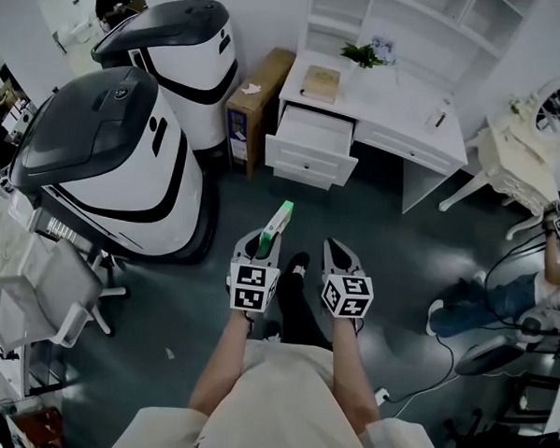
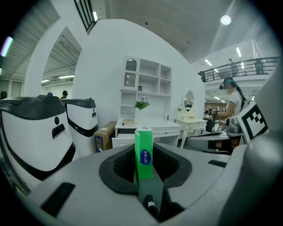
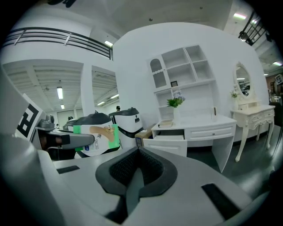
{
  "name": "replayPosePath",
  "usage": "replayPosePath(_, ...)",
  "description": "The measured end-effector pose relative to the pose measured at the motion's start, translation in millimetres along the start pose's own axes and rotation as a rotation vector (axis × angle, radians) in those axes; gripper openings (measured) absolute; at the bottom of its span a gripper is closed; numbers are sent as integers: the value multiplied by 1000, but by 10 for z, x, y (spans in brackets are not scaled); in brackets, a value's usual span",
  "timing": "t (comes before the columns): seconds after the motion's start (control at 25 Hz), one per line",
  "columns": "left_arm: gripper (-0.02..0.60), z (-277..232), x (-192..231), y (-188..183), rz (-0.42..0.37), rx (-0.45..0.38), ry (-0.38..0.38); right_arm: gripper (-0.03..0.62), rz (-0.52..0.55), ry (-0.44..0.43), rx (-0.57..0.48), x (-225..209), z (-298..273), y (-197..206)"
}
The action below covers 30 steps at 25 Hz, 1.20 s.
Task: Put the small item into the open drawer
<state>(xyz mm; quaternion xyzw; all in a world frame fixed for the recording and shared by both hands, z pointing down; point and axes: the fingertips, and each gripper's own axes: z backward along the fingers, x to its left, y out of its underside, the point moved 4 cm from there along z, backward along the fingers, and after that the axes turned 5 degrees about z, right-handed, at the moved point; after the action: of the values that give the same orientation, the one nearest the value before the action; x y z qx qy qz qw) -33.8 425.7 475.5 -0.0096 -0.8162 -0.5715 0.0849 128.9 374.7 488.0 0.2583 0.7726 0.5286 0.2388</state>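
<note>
My left gripper (image 1: 266,240) is shut on a small green and white box (image 1: 279,217), which sticks out forward past the jaws. In the left gripper view the green box (image 2: 143,152) stands upright between the pads, and the white desk's open drawer (image 2: 120,141) lies far ahead. The right gripper (image 1: 338,251) is held beside it, jaws shut with nothing in them (image 3: 137,167). The open drawer (image 1: 308,140) juts from the desk's left side, well beyond both grippers. From the right gripper view the box (image 3: 95,138) shows at the left and the drawer (image 3: 166,144) ahead.
The white desk (image 1: 384,107) carries a book (image 1: 320,83) and a plant (image 1: 364,54). A cardboard box (image 1: 259,94) stands left of the drawer. Two large white and black machines (image 1: 115,158) fill the left. An office chair (image 1: 42,295) is at lower left; a person's legs (image 1: 486,304) and cables are at right.
</note>
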Motion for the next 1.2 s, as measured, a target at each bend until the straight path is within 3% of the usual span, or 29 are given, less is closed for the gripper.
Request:
replayPosePath(0.6,101,-942,919,-400,30,31,-69,25,-61,-47,10,-345,-1428,-461)
replayPosePath(1.2,101,-2482,1249,-848,5,120,-18,25,-64,-92,75,-1173,-2679,-789)
